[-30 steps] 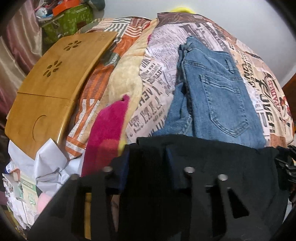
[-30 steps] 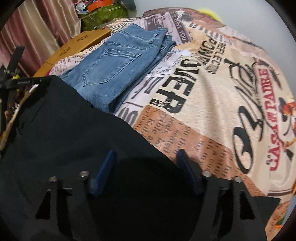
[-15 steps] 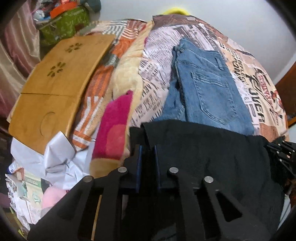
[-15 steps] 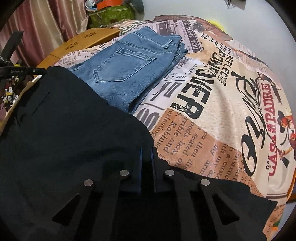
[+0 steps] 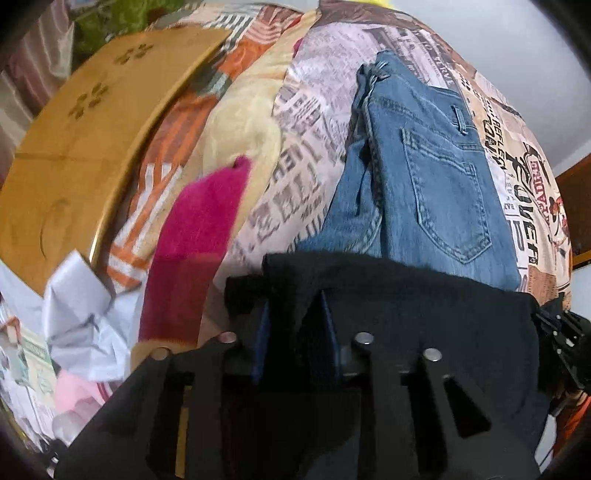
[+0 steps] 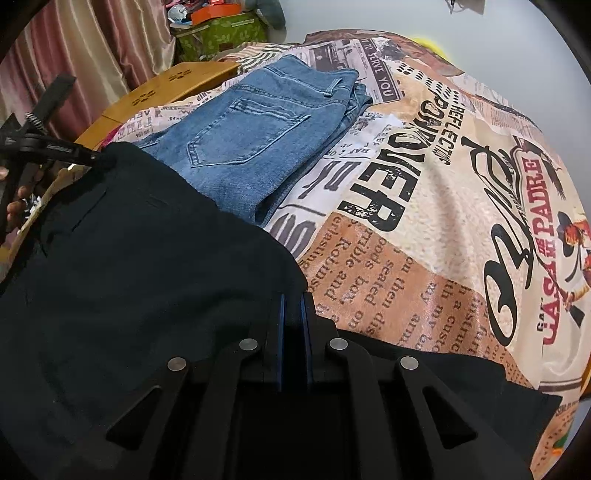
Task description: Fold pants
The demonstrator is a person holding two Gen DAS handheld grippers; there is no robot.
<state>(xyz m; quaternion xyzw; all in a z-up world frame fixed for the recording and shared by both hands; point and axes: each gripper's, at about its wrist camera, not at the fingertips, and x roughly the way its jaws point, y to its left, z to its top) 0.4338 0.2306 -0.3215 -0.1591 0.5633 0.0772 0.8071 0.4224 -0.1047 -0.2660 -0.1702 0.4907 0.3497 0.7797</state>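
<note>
Black pants (image 6: 140,266) lie spread at the near edge of the bed, also in the left wrist view (image 5: 424,314). My left gripper (image 5: 295,310) is shut on one corner of their waist edge. My right gripper (image 6: 291,306) is shut on the other corner. The left gripper (image 6: 48,147) shows at the far left of the right wrist view, pinching the pants' corner. The right gripper's body shows at the right edge of the left wrist view (image 5: 561,332). Folded blue jeans (image 5: 424,177) lie just beyond the black pants, also in the right wrist view (image 6: 266,136).
A printed newspaper-style bedspread (image 6: 443,206) covers the bed. A wooden lap table (image 5: 85,147) lies at the left, with a pink towel (image 5: 195,243), crumpled white paper (image 5: 81,317) and an orange striped cloth (image 5: 162,162) beside it. A green box (image 6: 221,33) and curtains (image 6: 74,55) stand behind.
Both grippers were open a second ago and have closed on the black pants' edge. The pants' edge has lifted and stretched between them.
</note>
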